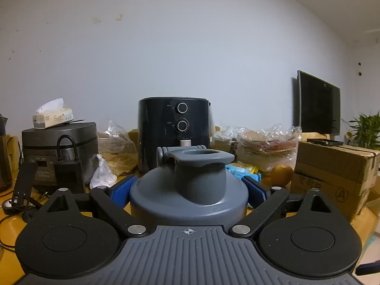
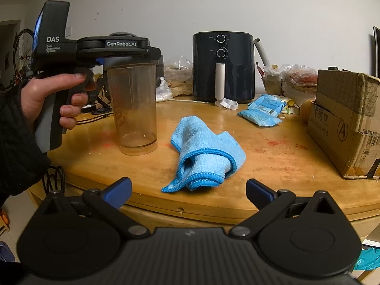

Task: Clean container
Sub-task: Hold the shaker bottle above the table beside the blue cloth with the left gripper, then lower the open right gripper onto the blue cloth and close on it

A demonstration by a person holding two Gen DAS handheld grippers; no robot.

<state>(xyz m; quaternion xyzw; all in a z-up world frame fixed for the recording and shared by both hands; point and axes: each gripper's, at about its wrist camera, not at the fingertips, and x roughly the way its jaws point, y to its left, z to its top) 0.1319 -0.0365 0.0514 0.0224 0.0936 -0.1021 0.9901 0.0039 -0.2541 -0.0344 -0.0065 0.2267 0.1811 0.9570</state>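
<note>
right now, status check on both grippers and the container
Left gripper shut on the container's grey lid. Right gripper open, empty, short of the blue cloth. Container upright on table, residue at bottom. Nothing blocking the cloth.

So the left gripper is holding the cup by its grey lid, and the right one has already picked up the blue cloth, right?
Not quite. The left gripper does hold the cup by its grey lid, but the right gripper is open and empty; the right wrist view shows the blue cloth lying on the table.
</note>
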